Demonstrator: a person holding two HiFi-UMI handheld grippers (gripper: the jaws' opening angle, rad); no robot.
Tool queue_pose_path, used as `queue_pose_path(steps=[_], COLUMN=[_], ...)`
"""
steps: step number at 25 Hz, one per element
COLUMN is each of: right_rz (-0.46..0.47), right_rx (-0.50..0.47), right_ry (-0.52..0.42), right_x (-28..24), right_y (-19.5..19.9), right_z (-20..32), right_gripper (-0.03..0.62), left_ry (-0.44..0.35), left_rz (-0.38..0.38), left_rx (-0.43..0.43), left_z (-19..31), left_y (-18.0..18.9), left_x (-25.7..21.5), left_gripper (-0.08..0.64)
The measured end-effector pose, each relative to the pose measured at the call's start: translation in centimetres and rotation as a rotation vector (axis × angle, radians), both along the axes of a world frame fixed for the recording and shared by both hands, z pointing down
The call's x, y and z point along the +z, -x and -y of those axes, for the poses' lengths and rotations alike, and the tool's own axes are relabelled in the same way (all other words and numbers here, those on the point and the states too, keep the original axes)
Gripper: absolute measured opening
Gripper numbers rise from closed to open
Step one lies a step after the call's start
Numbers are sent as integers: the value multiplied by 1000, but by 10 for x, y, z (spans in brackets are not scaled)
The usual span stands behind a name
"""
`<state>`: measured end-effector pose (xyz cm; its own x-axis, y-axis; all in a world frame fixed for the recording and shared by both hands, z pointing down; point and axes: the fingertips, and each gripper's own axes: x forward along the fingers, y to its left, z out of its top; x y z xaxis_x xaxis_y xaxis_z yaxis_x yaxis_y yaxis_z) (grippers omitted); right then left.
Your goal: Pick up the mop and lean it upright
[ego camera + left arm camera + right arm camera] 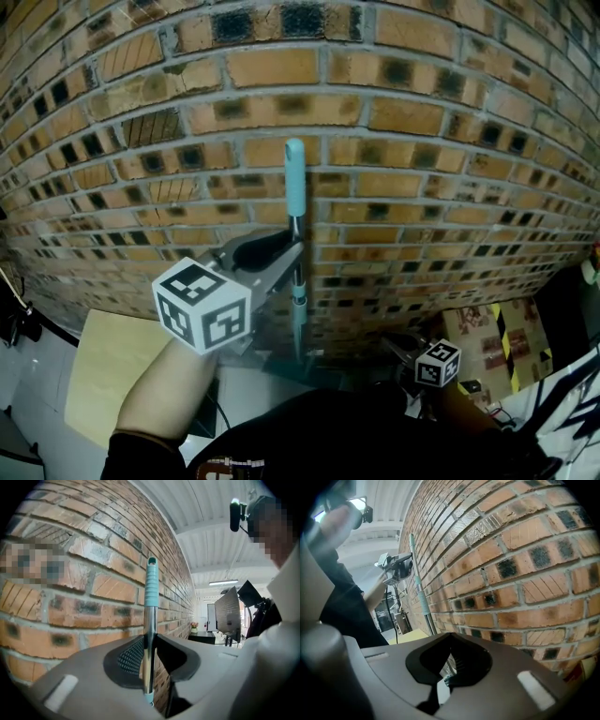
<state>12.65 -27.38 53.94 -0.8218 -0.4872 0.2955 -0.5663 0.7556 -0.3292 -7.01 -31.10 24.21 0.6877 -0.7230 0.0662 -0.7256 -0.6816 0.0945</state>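
Count on inspection.

- Mops: one. The mop [294, 187] is a single metal pole with one teal grip at its top.
- Handheld grippers: two, the left gripper [295, 253] and the right gripper [405, 351].
- Brick walls: one, the brick wall [422, 112].
- Pale wooden boards: one, the wooden board [108, 370], at the floor's left edge.
- Monitors: one, the monitor [228, 616].
- Lit ceiling strip lights: one, the strip light [223, 582].

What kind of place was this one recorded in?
Probably an indoor workspace, perhaps a lab or workshop. A brick wall fills the head view, with a mop handle upright before it. The left gripper view shows a white panelled ceiling, a strip light and a large screen further back.
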Motion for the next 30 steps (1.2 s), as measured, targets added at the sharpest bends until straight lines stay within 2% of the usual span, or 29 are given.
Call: queue_pose_path(steps=[10,30], right_rz=[3,2], right_rx=[-3,-16], right_ry=[-10,-12], right_x=[-3,-6], right_y=[1,4], right_z=[0,-7], right_gripper=[14,14], left_ry=[-55,-60], left_rz=[-58,-45], left_rx=[28,39], left_z=[-7,-17], left_y=[4,1], left_x=[-66,-71], left_gripper=[84,84])
